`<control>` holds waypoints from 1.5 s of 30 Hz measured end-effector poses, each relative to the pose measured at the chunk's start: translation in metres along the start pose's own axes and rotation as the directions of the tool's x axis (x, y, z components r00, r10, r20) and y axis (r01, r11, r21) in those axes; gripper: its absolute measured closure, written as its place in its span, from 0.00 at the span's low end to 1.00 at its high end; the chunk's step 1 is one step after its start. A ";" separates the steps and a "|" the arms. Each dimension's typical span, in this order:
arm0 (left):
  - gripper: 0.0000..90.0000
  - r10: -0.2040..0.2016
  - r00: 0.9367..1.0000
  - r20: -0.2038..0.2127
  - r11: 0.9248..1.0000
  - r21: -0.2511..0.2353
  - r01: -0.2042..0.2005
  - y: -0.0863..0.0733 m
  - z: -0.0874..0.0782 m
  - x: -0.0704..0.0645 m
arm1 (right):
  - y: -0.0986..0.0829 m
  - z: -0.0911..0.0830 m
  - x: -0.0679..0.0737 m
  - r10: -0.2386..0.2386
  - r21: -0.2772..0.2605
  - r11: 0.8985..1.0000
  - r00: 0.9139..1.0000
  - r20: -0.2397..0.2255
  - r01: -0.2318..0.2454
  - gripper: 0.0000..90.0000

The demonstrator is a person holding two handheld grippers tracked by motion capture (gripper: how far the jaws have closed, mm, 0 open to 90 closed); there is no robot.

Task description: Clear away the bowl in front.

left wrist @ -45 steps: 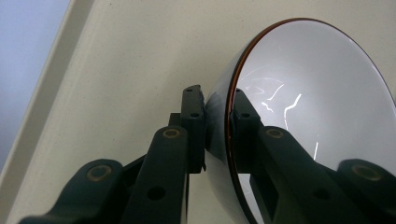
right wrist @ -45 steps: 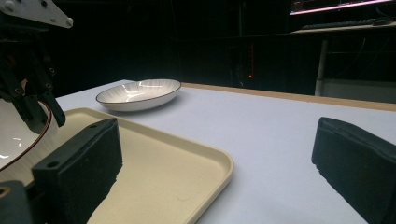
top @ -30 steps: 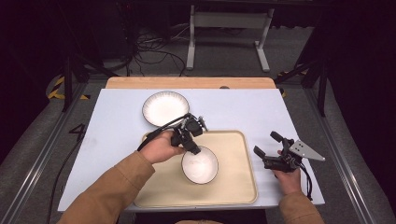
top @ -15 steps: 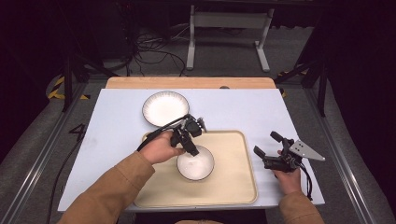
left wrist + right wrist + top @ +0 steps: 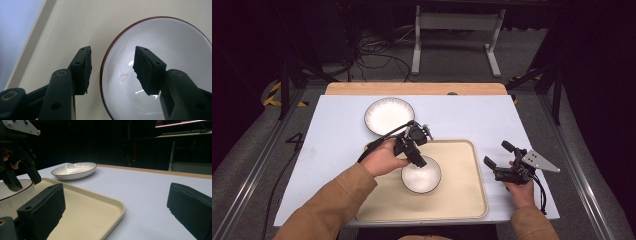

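White glazed ceramic with a thin dark-brown rim: the bowl sits on the cream tray, a little left of the tray's middle and toward its near half. In the left gripper view the bowl shows a glossy inside with a faint ring mark near its bottom.

The left gripper is over the bowl's far-left rim with its jaws parted and straddling that rim, one pad outside over the tray, the other inside over the bowl's white wall. Neither pad appears to press the rim, so it holds nothing; whether this is a grasp being set or a release I cannot tell.

If the aim is to pinch the rim, the pads should probably come down enough to catch the wall below the lip, since the glaze looks slick and a shallow bite could slip. Closing squarely across the wall, not at a slant, would likely keep the bowl from twisting or tipping as its weight comes onto one edge.

Farther back, off the tray, a shallow white plate with a ribbed edge lies on the pale table cover. The right gripper is held by the tray's right side, jaws wide apart and empty.
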State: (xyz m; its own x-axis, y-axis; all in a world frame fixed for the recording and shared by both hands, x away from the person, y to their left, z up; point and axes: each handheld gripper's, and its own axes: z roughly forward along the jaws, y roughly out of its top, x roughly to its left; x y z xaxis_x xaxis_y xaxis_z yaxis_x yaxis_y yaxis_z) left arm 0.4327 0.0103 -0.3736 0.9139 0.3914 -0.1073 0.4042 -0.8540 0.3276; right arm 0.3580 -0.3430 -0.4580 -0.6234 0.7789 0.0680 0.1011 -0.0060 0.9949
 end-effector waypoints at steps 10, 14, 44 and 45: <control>0.49 0.009 1.000 -0.016 0.996 -0.084 -0.010 -0.004 -0.015 -0.005 | 0.000 0.000 0.000 -0.001 0.000 1.000 1.000 0.000 0.001 0.02; 0.49 0.010 1.000 -0.022 0.993 -0.119 -0.012 -0.006 -0.022 -0.006 | 0.000 0.000 0.000 -0.001 0.001 1.000 1.000 0.000 0.001 0.02; 0.36 0.006 0.992 -0.129 0.878 -0.475 -0.067 -0.050 -0.066 -0.015 | 0.000 0.000 -0.001 0.007 -0.003 1.000 1.000 -0.006 -0.007 0.02; 0.36 0.002 0.990 -0.138 0.871 -0.487 -0.069 -0.054 -0.067 -0.016 | 0.000 0.000 -0.001 0.007 -0.002 1.000 1.000 -0.004 -0.007 0.02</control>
State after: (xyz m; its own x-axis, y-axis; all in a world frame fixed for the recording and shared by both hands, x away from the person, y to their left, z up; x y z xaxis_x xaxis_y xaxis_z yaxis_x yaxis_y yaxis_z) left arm 0.3940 0.0727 -0.3270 0.9009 0.4335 0.0235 0.2709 -0.6038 0.7497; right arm 0.3588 -0.3438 -0.4580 -0.6258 0.7763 0.0751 0.1036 -0.0128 0.9945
